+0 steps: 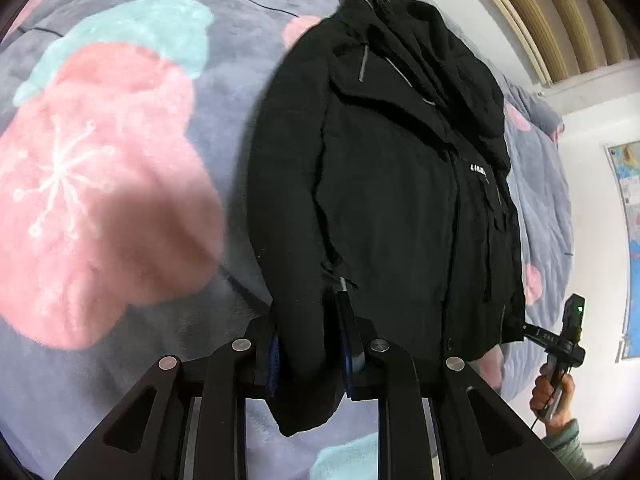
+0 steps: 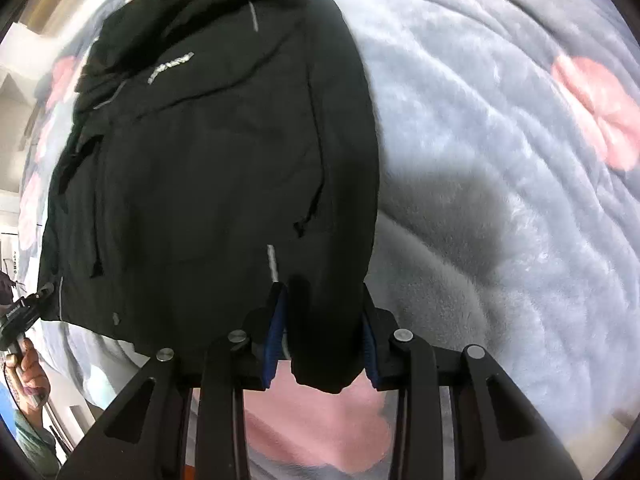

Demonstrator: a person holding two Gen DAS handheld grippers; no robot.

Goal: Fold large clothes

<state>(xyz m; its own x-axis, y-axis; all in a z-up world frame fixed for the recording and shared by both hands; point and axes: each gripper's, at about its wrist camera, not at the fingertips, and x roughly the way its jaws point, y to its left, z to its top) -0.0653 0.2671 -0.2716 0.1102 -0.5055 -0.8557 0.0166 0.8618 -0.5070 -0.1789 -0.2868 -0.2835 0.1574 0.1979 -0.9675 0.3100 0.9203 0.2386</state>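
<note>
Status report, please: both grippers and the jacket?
Left gripper shut on black jacket hem. Right gripper shut on other hem corner. Jacket over floral blanket. Nothing in the way.

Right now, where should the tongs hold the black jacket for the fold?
The black jacket lies front-up on the blanket. Grip the cuffs from the hem side, as both do: left tongs and right tongs each pinch a sleeve end.

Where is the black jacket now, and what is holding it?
The black jacket lies spread on the grey flowered blanket, in the middle of both wrist views. The left gripper and right gripper each pinch its near hem.
</note>
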